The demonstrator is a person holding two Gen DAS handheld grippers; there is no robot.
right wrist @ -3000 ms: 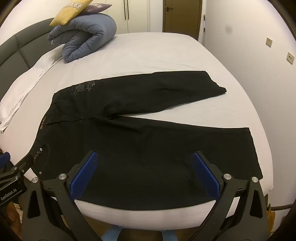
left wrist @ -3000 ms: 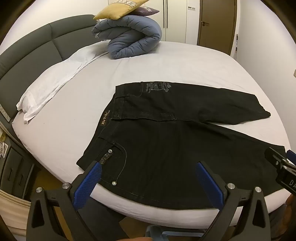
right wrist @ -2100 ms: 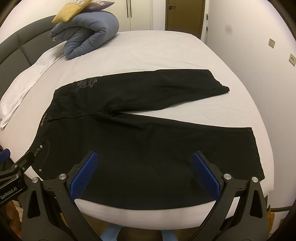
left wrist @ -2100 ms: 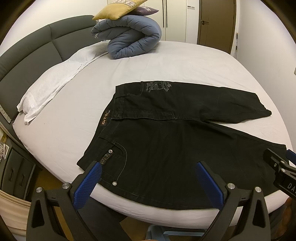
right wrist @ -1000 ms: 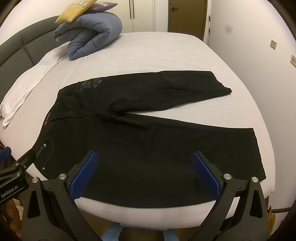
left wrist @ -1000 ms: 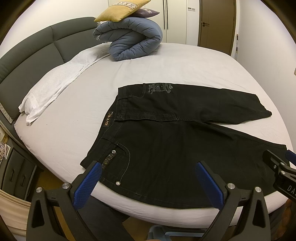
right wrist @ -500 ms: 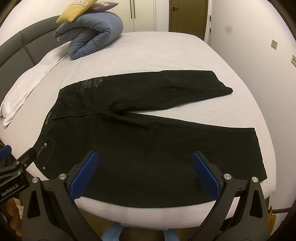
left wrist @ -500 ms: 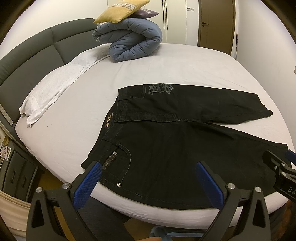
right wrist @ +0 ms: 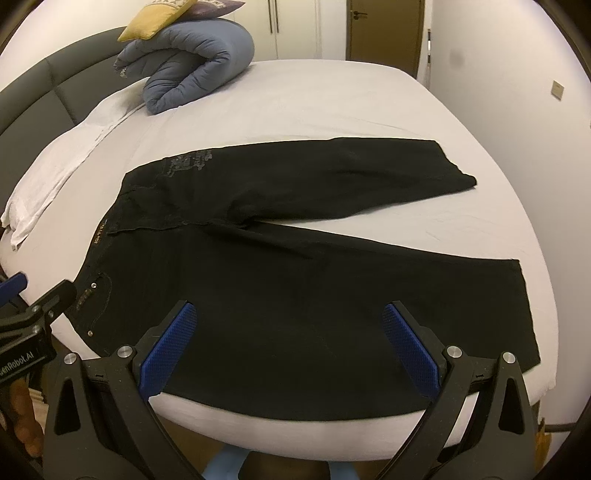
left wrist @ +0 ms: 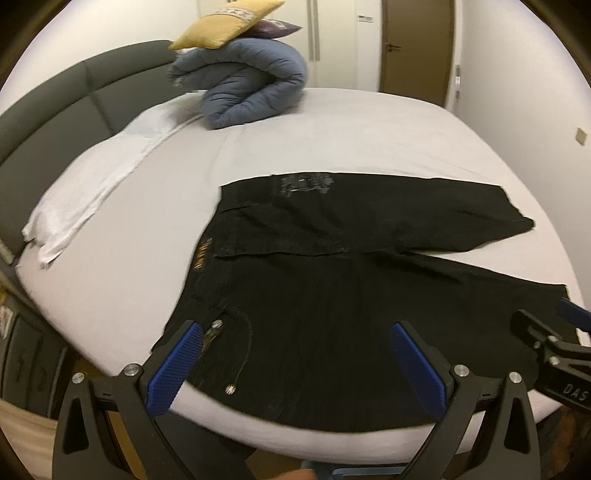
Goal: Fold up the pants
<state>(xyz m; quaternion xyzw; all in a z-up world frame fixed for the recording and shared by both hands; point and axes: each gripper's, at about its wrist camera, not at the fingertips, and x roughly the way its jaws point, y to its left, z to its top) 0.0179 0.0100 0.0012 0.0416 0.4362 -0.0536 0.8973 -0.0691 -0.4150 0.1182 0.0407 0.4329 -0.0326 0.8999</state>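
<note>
Black pants (left wrist: 332, 280) lie flat on the white bed (left wrist: 351, 122), waistband at the left, both legs spread to the right in a V; they also show in the right wrist view (right wrist: 295, 266). My left gripper (left wrist: 295, 354) is open and empty, hovering over the near edge by the pocket and waistband. My right gripper (right wrist: 288, 336) is open and empty over the near leg's lower edge. Each gripper shows at the edge of the other's view.
A rolled blue duvet (left wrist: 251, 85) with a yellow cushion (left wrist: 225, 22) sits at the back left. White pillows (left wrist: 85, 184) lie along the dark headboard (left wrist: 55, 107). The bed edge runs just under the grippers. A door and wall stand behind.
Both grippers have moved slightly forward and to the left over the pants' near edge. The pants have not moved. Both jaws stay open.
</note>
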